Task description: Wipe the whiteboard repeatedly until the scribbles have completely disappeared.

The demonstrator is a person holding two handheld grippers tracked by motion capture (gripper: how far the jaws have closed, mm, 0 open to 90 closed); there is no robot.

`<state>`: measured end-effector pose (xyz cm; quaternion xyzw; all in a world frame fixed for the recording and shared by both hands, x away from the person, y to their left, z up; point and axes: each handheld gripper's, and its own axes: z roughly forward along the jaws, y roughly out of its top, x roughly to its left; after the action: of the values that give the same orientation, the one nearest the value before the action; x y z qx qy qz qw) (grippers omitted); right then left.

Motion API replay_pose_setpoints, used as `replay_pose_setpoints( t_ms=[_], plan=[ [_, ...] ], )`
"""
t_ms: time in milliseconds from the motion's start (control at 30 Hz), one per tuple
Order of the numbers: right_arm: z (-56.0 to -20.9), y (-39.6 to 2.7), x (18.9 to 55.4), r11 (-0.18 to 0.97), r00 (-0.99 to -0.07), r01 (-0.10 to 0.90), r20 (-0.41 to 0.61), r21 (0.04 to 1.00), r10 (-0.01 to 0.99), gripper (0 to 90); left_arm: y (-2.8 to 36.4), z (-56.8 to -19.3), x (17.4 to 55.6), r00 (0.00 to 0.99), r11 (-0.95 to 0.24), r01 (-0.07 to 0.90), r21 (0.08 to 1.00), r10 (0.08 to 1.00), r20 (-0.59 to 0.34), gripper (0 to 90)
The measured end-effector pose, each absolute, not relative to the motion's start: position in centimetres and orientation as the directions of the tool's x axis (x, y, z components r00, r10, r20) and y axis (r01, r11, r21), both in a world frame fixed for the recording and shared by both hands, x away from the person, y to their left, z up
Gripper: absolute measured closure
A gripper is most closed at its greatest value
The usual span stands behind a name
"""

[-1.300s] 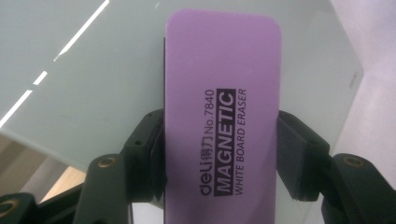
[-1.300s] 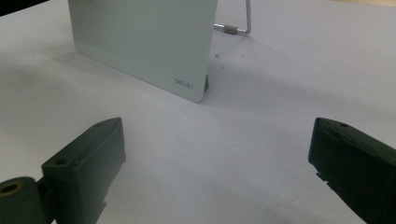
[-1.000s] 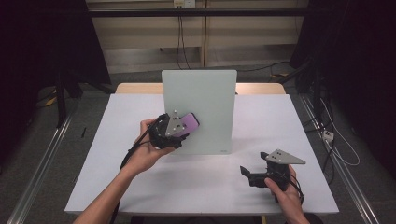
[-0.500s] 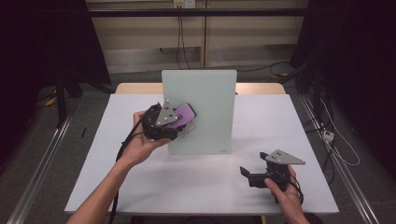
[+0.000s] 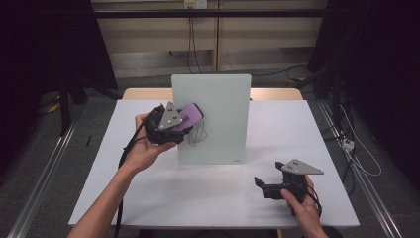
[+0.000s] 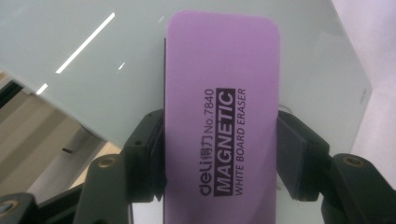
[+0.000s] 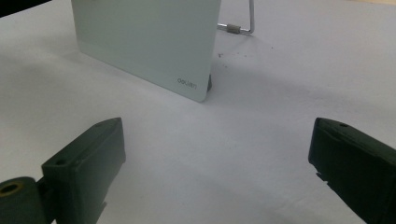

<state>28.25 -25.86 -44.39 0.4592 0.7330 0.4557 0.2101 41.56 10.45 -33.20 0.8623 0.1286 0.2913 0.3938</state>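
A purple magnetic whiteboard eraser (image 6: 222, 107) is clamped between the jaws of my left gripper (image 5: 184, 120), which is shut on it. The eraser (image 5: 190, 117) is held up against the left part of a small upright glass whiteboard (image 5: 218, 99) standing in the middle of the table. Faint scribbled marks (image 5: 198, 135) show on the board just below the eraser. My right gripper (image 5: 261, 184) rests low near the table's front right, its jaws open with nothing between them. In the right gripper view the board's lower corner (image 7: 187, 84) stands ahead of the gripper (image 7: 215, 158).
The white table (image 5: 148, 198) stretches around the board. A wire stand (image 7: 243, 23) props the board from behind. A cable (image 5: 130, 148) trails from the left gripper along the forearm. Floor rails run along both sides of the table.
The left hand has lifted the eraser up and slightly right, from the board's lower left edge onto its upper left face. The right gripper has stayed still.
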Motion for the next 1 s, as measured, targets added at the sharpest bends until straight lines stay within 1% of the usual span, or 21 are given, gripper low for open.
replay_pose_setpoints(
  t_ms=[333,533,667,900,1000],
  plan=[
    [-44.4,-25.8,28.3,0.164,-0.49,0.485,0.112,0.859,0.864,3.8,8.3,-33.3,41.3,0.802,-0.669,-0.001,0.743,0.443,0.4,40.7],
    [-44.4,-25.9,28.3,0.163,-0.491,0.484,0.112,0.86,0.864,3.8,7.1,-33.6,41.0,0.798,-0.69,-0.007,0.724,0.432,0.42,40.7],
    [-44.4,-25.8,28.3,0.164,-0.491,0.484,0.111,0.86,0.864,3.8,6.4,-34.4,40.6,0.806,-0.706,-0.009,0.708,0.414,0.424,40.7],
    [-44.4,-25.8,28.3,0.165,-0.493,0.484,0.112,0.859,0.863,3.8,4.8,-37.6,39.4,0.851,-0.745,-0.011,0.667,0.343,0.398,40.8],
    [-44.3,-25.9,28.2,0.162,-0.493,0.483,0.114,0.861,0.863,3.8,4.5,-38.1,39.1,0.855,-0.763,-0.015,0.647,0.326,0.404,40.8]
  ],
)
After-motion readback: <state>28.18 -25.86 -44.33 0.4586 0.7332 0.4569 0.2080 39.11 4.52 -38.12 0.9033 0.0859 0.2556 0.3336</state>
